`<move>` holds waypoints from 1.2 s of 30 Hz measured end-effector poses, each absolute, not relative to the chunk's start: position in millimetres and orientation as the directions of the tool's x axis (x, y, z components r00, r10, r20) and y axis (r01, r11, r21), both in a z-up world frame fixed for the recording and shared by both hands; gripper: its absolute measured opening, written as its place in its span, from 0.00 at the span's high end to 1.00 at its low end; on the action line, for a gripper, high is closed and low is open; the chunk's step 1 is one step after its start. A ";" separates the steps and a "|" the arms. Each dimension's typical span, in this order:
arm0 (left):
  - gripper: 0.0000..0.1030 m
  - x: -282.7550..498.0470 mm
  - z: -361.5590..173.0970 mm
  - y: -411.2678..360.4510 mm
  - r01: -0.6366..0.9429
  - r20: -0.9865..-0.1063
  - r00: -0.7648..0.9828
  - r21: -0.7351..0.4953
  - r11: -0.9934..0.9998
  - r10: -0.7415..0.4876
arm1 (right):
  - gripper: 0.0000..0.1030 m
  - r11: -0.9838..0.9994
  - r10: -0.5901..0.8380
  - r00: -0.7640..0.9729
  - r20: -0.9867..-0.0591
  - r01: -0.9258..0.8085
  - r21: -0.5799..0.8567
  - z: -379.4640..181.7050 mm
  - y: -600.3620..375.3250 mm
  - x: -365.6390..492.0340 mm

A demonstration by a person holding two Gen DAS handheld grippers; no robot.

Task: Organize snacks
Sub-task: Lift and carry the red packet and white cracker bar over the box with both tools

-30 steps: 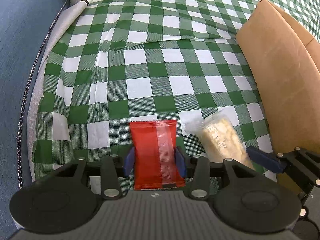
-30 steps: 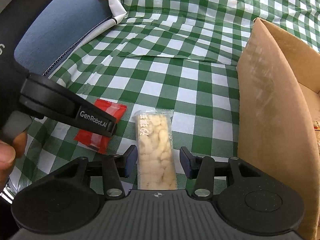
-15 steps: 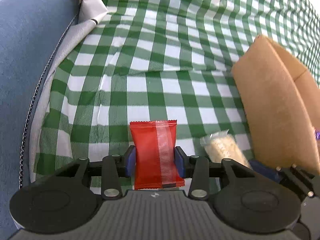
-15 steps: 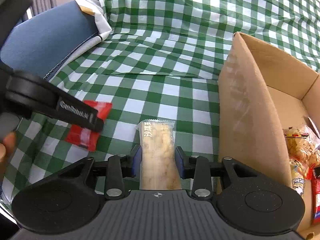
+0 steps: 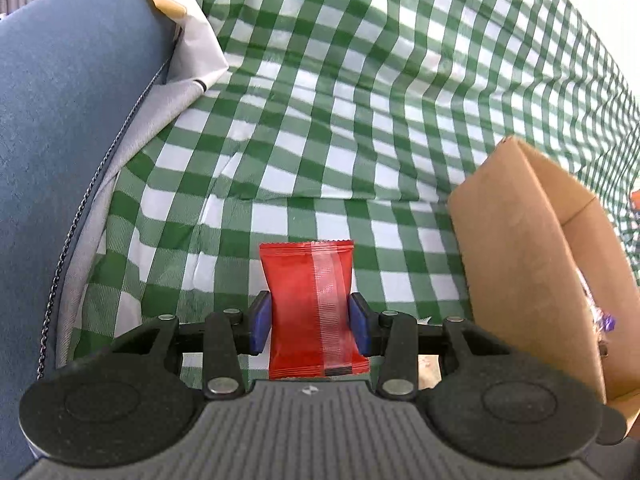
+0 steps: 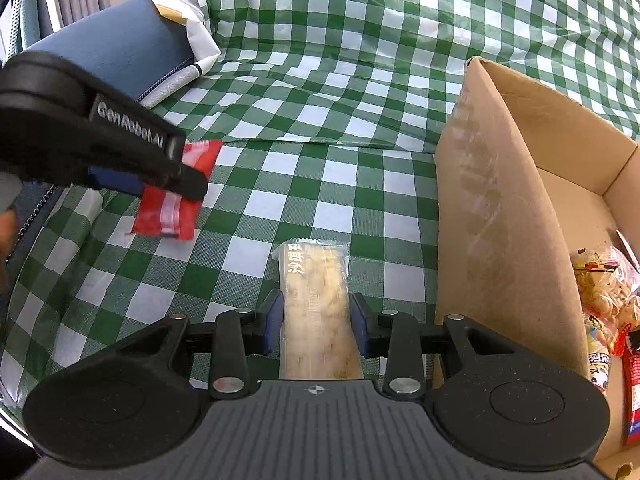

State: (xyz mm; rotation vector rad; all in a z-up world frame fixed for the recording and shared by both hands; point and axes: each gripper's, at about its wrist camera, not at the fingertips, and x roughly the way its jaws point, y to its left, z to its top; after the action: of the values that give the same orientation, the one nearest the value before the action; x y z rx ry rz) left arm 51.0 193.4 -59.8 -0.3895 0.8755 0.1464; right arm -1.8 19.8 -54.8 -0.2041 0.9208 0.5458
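My left gripper (image 5: pixel 311 322) is shut on a red snack packet (image 5: pixel 310 304), held clear above the green checked cloth (image 5: pixel 320 120). From the right wrist view that same left gripper (image 6: pixel 160 178) and its red packet (image 6: pixel 168 212) hang at the left. Between the blue pads of my right gripper (image 6: pixel 316 326) sits a clear packet of pale puffed bars (image 6: pixel 316 308), and the gripper is shut on it. An open cardboard box (image 6: pixel 496 216) stands just to the right, with several snack packets (image 6: pixel 604 292) inside. The box (image 5: pixel 520 256) also shows at the right of the left wrist view.
A blue chair seat (image 5: pixel 68 120) with a grey zipped edge lies at the left. White paper (image 6: pixel 180 8) rests at the cloth's far left corner. Checked cloth stretches away behind the box. A fingertip (image 6: pixel 7 228) shows at the far left edge.
Both packets have left the cloth and are held up. My right gripper closed onto the pale packet. The left gripper rose and tilted with the red packet, and the box interior came into view.
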 end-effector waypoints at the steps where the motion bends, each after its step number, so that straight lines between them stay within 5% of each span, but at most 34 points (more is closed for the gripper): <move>1: 0.56 50.8 -59.0 193.2 -0.279 -0.766 0.642 -0.278 0.919 -0.037 | 0.63 0.847 0.358 0.483 -0.799 -0.529 0.060 -54.5 19.6 -2.1; 36: 0.56 41.9 -37.1 195.3 -0.228 -0.642 0.763 -0.373 0.900 -0.073 | 0.64 0.852 0.335 0.544 -0.770 -0.524 0.000 -45.6 18.5 -10.2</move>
State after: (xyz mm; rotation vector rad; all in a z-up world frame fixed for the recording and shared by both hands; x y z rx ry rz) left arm 41.9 195.3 -37.1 -0.4530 0.7040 0.0872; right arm -10.2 18.5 -45.6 -0.2417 0.8557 0.5153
